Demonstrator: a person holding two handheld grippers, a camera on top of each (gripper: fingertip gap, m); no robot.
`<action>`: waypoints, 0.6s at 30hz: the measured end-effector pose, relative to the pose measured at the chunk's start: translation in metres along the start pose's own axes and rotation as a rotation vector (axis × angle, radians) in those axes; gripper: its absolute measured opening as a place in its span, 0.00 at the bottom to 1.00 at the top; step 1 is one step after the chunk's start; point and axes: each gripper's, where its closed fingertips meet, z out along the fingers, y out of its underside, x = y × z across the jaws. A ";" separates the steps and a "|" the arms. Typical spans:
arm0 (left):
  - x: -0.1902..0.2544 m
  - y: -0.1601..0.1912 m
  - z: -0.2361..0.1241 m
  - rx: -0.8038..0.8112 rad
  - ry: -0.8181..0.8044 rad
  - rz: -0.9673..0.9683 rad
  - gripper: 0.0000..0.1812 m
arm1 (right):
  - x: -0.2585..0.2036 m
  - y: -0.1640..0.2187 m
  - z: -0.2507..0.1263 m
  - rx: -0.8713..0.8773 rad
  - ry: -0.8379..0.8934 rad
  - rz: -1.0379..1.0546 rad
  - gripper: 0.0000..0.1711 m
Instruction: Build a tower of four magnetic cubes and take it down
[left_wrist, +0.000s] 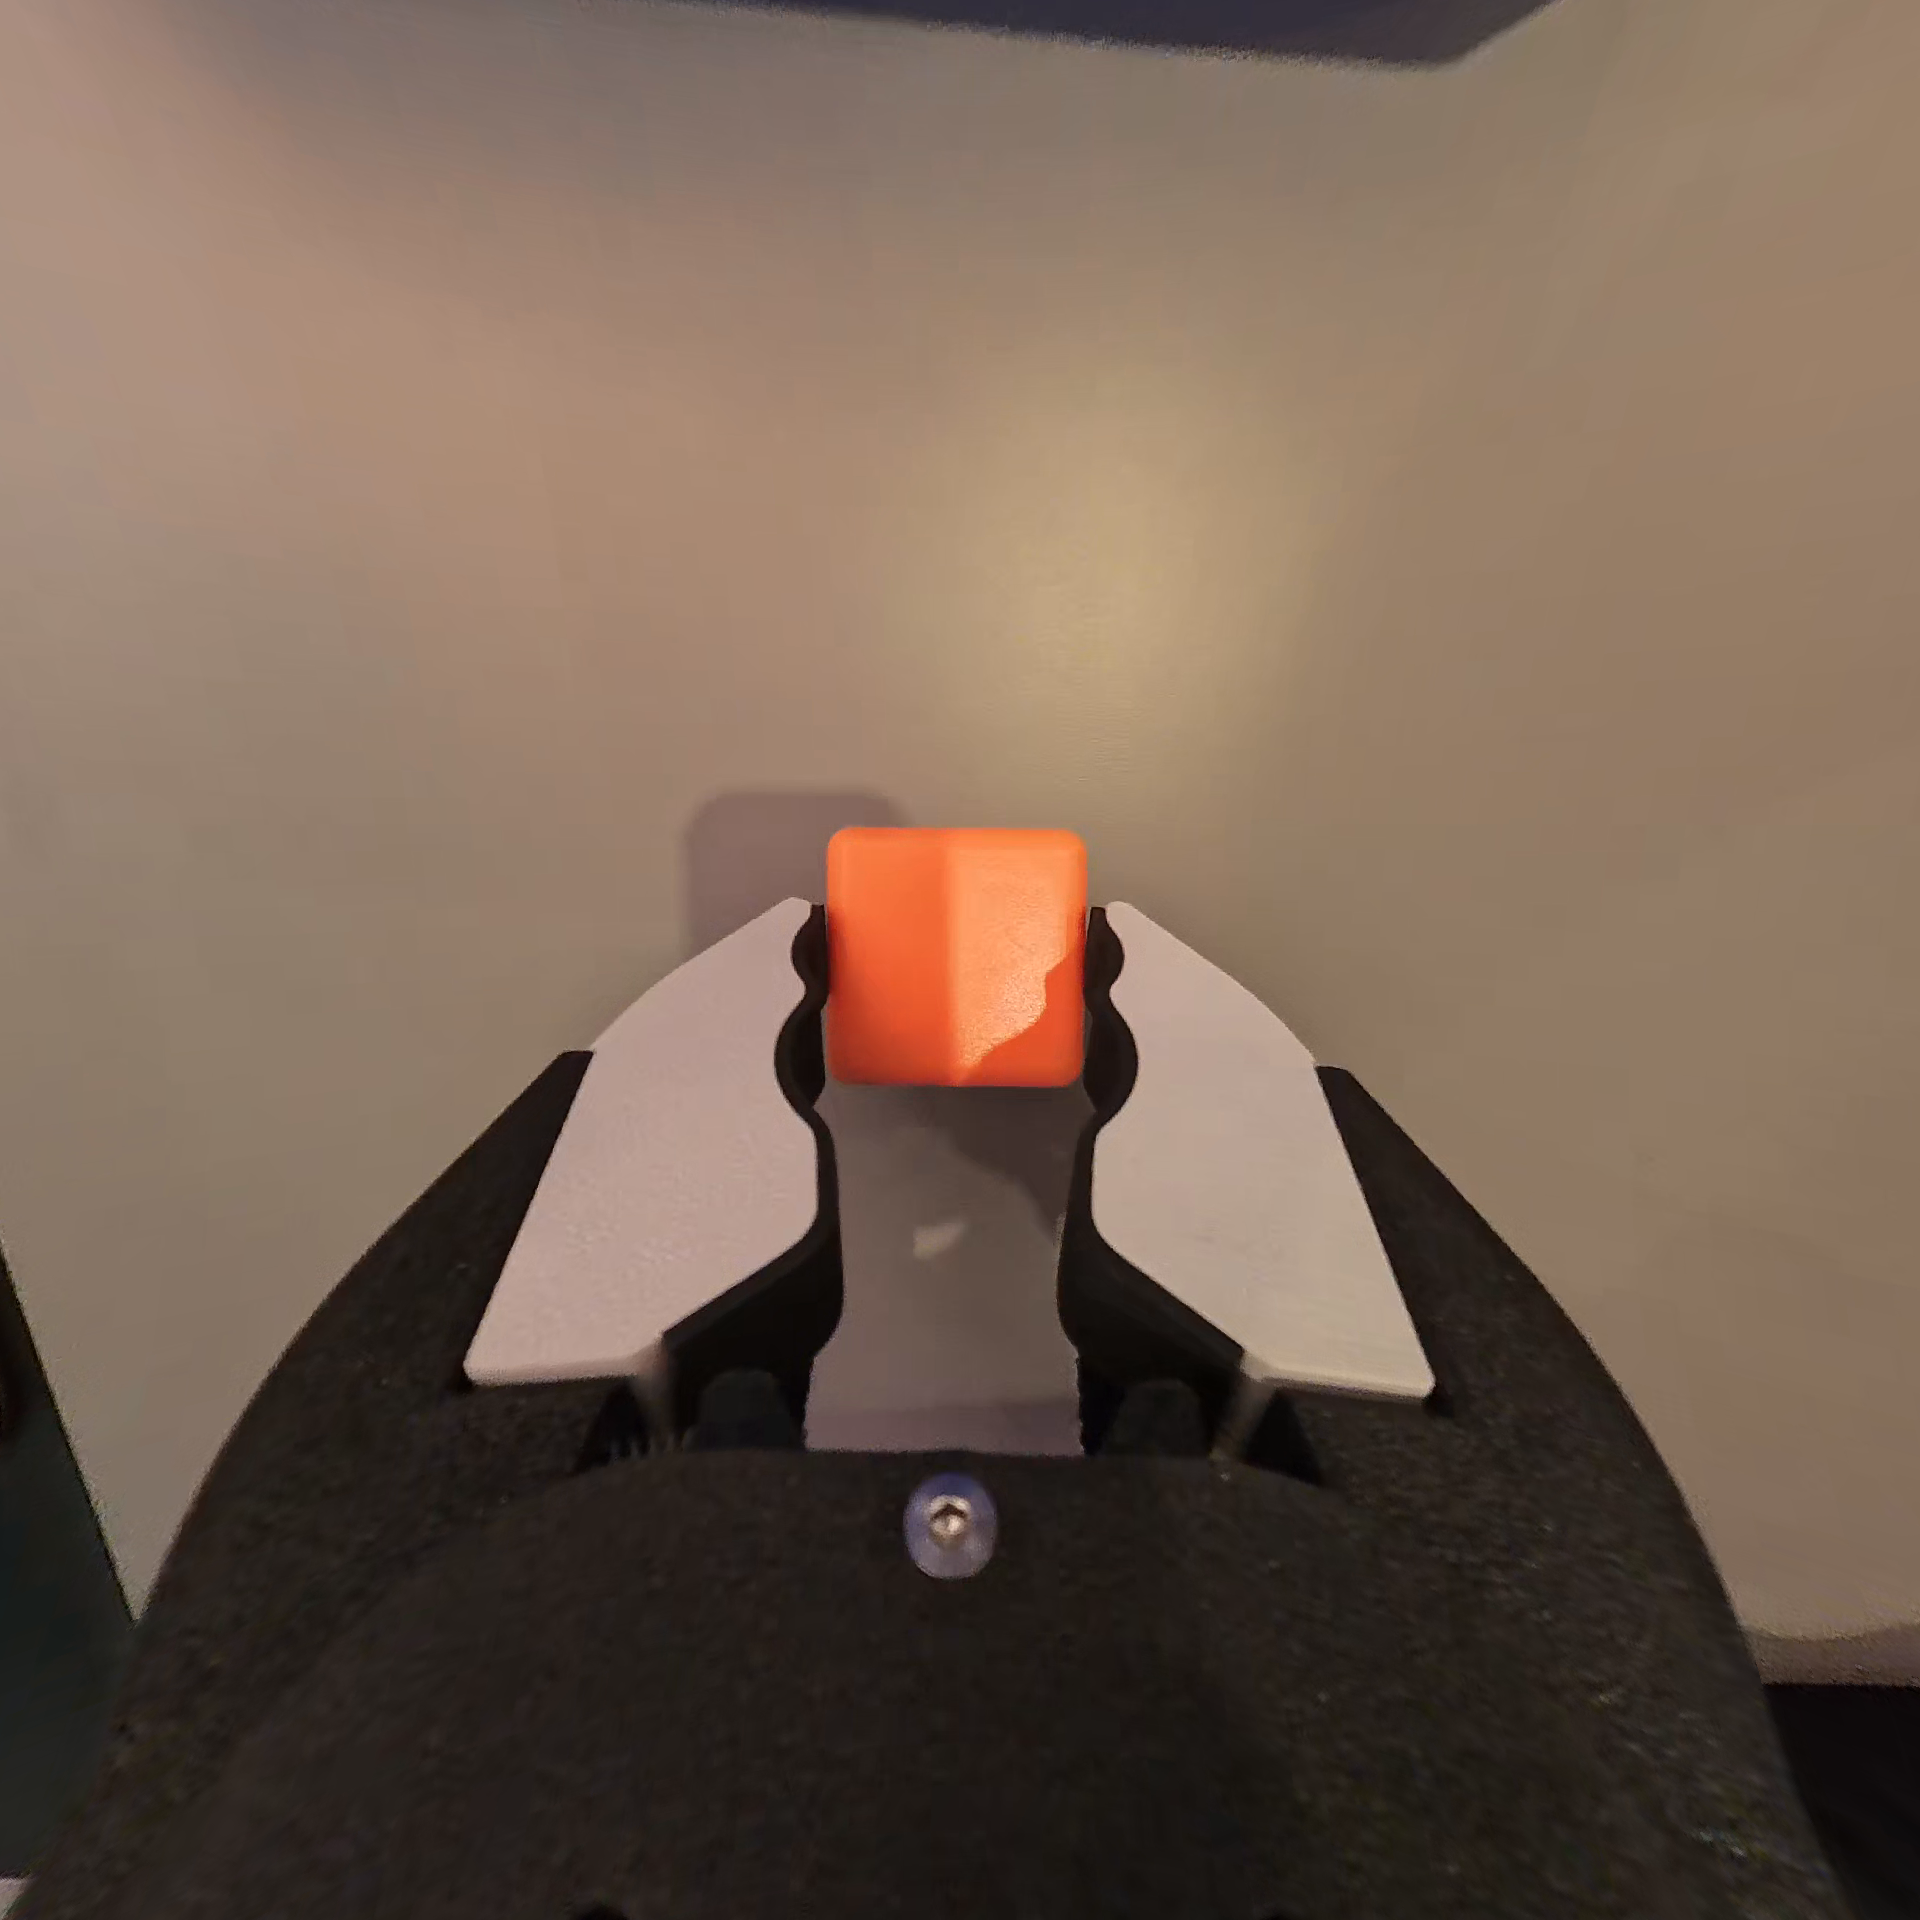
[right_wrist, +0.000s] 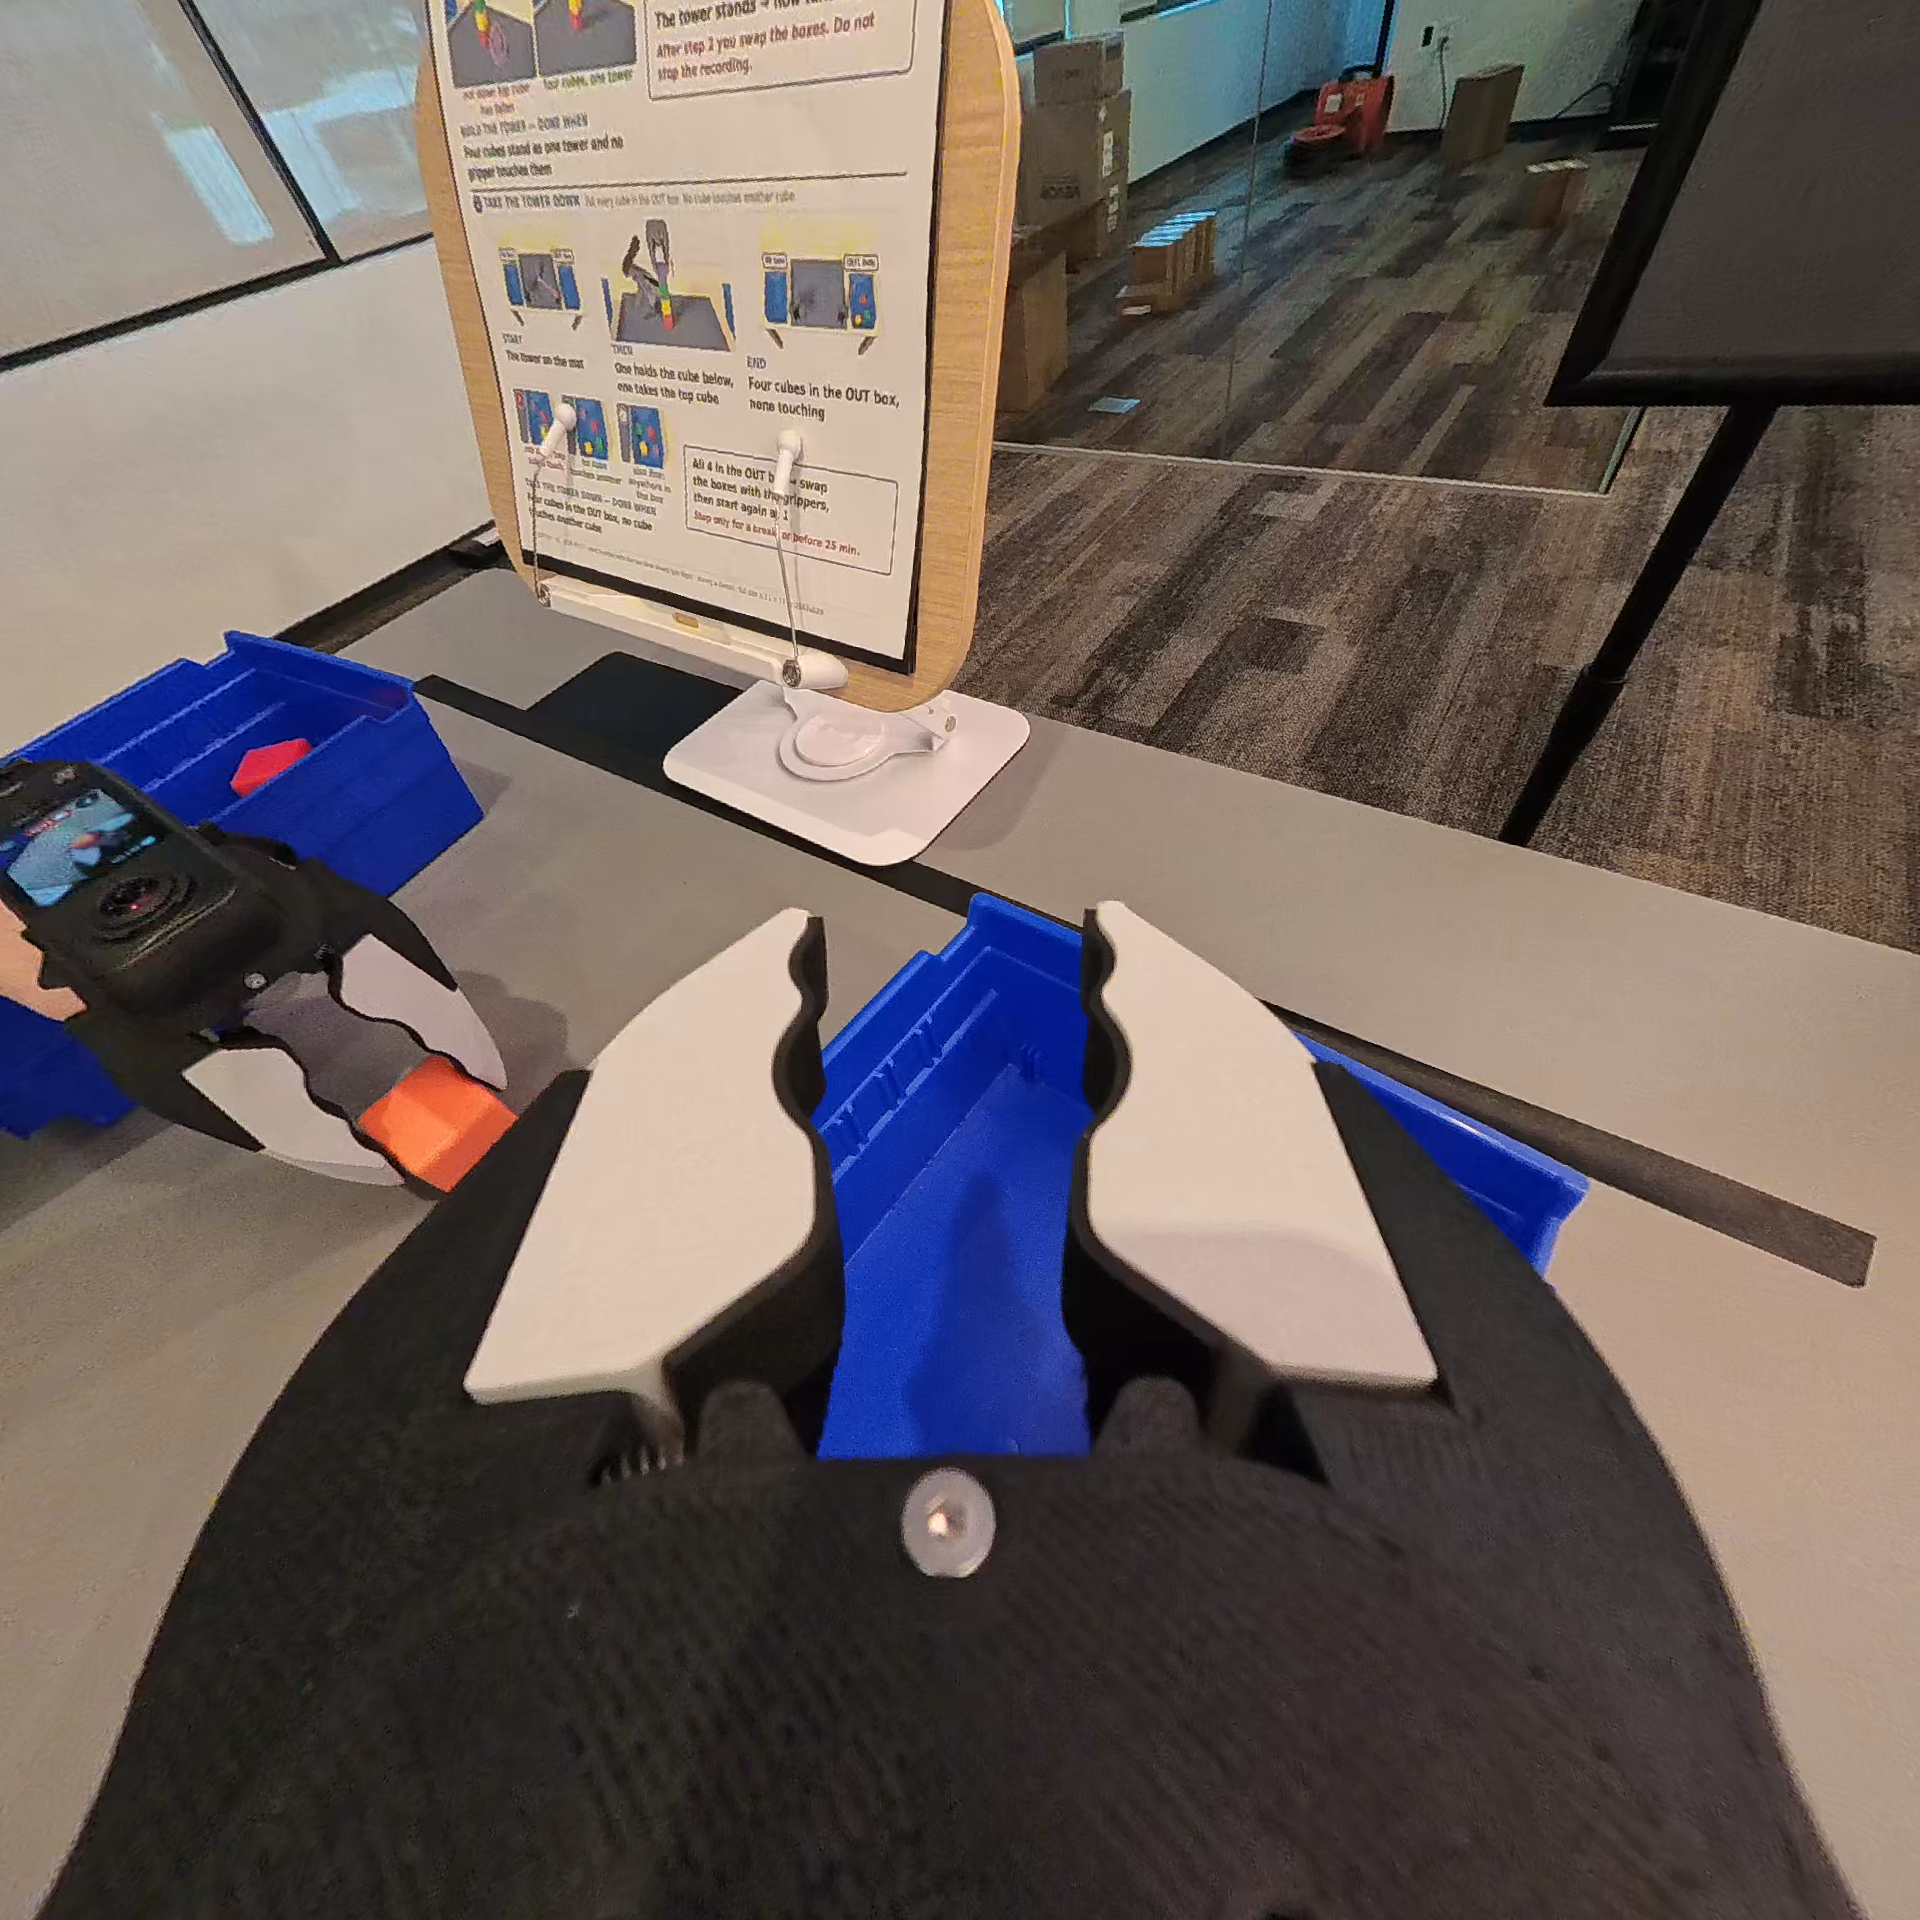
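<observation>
With my left claw pinching the orange cube and my right claw spread empty, I judge I should lower it level onto the grey table.

Dim warm left view, brighter right view, wide-angle bending, blurred edges.

My grey table carries two blue bins, one far left and one just under my right claw, plus a white stand base at the back edge, beside a black strip.
</observation>
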 end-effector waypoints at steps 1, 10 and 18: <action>0.000 0.000 0.001 0.003 -0.001 0.003 0.26 | 0.000 0.000 0.000 0.001 -0.003 0.002 0.28; 0.008 -0.001 0.006 0.024 0.037 -0.005 0.26 | 0.004 -0.001 -0.002 0.006 -0.008 0.010 0.29; 0.003 -0.015 -0.078 0.306 -0.120 -0.048 0.27 | 0.005 -0.004 -0.008 0.040 -0.003 0.014 0.30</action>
